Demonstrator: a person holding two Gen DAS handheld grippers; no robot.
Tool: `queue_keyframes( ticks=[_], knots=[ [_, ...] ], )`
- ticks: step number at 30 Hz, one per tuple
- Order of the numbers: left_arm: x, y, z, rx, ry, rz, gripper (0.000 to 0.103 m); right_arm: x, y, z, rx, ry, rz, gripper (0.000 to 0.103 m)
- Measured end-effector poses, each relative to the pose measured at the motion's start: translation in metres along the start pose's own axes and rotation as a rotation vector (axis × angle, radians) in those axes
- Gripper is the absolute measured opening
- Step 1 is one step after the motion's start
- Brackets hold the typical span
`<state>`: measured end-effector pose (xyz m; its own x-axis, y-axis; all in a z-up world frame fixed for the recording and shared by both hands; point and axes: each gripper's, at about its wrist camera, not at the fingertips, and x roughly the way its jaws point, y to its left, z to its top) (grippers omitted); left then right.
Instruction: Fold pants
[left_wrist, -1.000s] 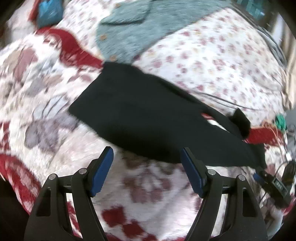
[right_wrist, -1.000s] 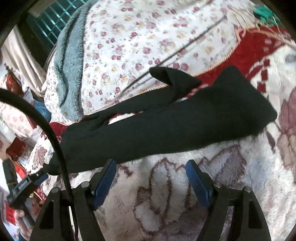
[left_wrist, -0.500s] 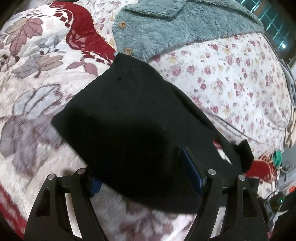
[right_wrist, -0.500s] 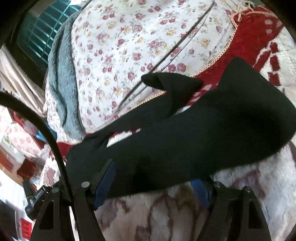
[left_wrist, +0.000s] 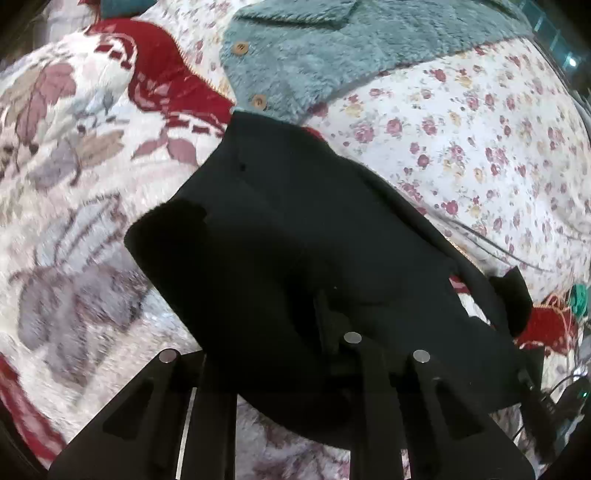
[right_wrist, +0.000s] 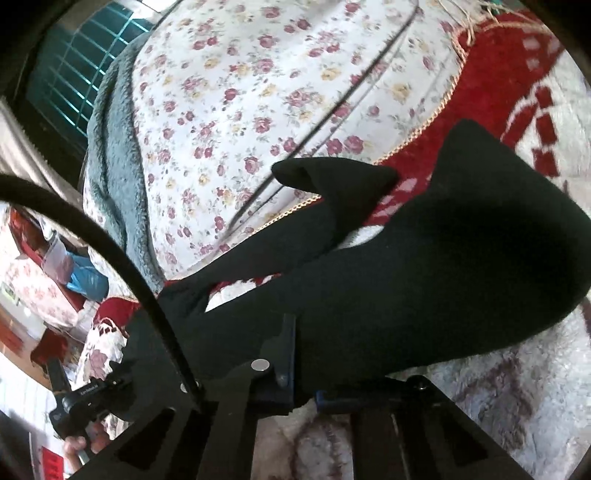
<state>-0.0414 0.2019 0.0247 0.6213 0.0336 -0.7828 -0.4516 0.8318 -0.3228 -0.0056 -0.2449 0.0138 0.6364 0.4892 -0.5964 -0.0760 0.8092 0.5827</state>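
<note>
The black pants (left_wrist: 295, 229) lie across a fluffy flowered blanket (left_wrist: 74, 221), waist end near me in the left wrist view, legs running off to the right. My left gripper (left_wrist: 280, 332) is shut on the near edge of the waist end; the cloth drapes over its fingers and hides the pads. In the right wrist view the pants (right_wrist: 461, 266) stretch from right to left, with one leg's cuff (right_wrist: 332, 177) curled up behind. My right gripper (right_wrist: 303, 369) is shut on the near edge of the leg cloth.
A teal fleece garment with buttons (left_wrist: 332, 48) lies beyond the pants. A white rose-print sheet (left_wrist: 480, 129) covers the far side, also in the right wrist view (right_wrist: 258, 92). A thin cable (right_wrist: 351, 103) crosses the sheet. The other hand-held gripper (right_wrist: 81, 402) shows at left.
Both grippers moved forward over the near edge of the pants and closed on the cloth. A second ago both were open, short of the pants.
</note>
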Motion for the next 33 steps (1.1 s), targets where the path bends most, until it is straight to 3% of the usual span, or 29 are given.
queue_keyframes(
  ticks=[3, 19, 33],
  knots=[
    [-0.013, -0.001, 0.002, 0.046, -0.017, 0.001, 0.008, -0.008, 0.003, -0.003, 0.003, -0.002, 0.008, 0.006],
    [-0.065, 0.025, -0.003, 0.092, -0.066, -0.001, 0.008, -0.033, 0.037, -0.033, -0.023, 0.018, 0.065, 0.006],
    [-0.063, 0.052, -0.024, 0.051, -0.031, 0.03, 0.008, -0.037, 0.04, -0.056, -0.017, 0.05, 0.077, 0.006]
  ],
)
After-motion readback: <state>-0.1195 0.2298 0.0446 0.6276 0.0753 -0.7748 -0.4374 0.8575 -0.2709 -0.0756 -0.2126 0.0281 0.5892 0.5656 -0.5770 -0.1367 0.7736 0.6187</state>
